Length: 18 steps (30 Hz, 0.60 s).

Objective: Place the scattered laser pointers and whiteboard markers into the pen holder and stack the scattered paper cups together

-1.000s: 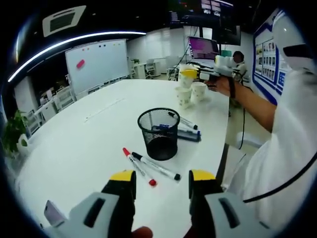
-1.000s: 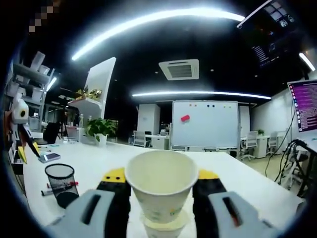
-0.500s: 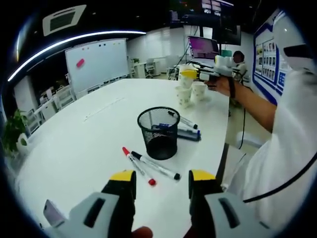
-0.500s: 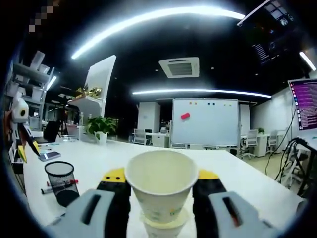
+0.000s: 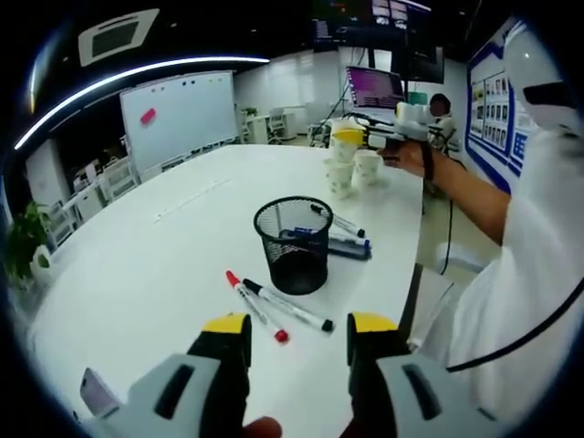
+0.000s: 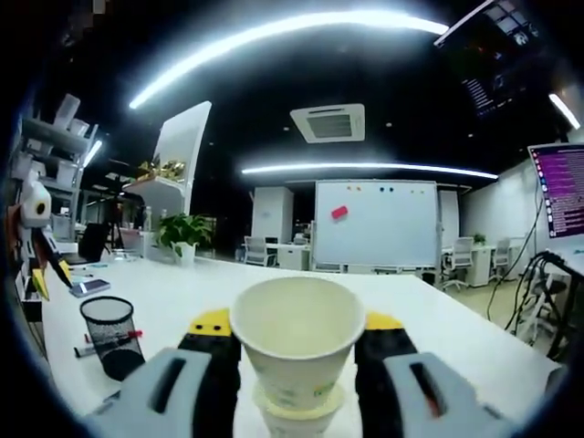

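Above, a paper cup between the right gripper jaws.

A whiteboard stands behind the white table.

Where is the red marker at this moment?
In the left gripper view, the red marker lies on the white table, left of the black marker and in front of the mesh pen holder.
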{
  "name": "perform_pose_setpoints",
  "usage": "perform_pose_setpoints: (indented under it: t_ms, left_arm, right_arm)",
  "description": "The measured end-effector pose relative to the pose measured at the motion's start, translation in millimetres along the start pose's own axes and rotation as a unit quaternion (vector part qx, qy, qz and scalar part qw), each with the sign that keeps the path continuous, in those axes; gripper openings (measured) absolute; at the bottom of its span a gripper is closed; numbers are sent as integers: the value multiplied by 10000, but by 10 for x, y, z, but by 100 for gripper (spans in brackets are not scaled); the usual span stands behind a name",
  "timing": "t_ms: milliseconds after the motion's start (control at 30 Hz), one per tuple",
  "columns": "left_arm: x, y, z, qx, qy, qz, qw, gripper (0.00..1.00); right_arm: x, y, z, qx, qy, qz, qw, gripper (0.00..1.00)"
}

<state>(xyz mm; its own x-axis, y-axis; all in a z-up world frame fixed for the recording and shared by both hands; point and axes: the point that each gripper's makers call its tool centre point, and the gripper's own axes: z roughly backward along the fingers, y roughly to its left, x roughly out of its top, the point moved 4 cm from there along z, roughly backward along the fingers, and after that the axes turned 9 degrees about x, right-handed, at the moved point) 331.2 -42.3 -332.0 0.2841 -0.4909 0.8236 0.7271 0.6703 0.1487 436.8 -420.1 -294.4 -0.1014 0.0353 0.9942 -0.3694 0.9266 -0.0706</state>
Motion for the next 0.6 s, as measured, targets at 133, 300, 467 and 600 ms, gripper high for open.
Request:
perform_pose_setpoints:
  t_ms: [133,300,467,600]
  left_arm:
    - [8,-6,-1,-10,-1,-3,10000,43]
    - [-1,-9,-6,-19,14,-13,10000,43]
    - [-13,-7,-12,-24,18,17,10000,43]
    - [-17,-10,-20,-37,13,24,10000,43]
  right_arm:
    - [-12,17,-7,13,21,-9,10000,49]
    - [-28,36,-22,21,55,-19,10000,49]
    - [-57,25,-31,32,102,-1,9999,49]
    - [-89,33,-38,55,162,-5,9999,49]
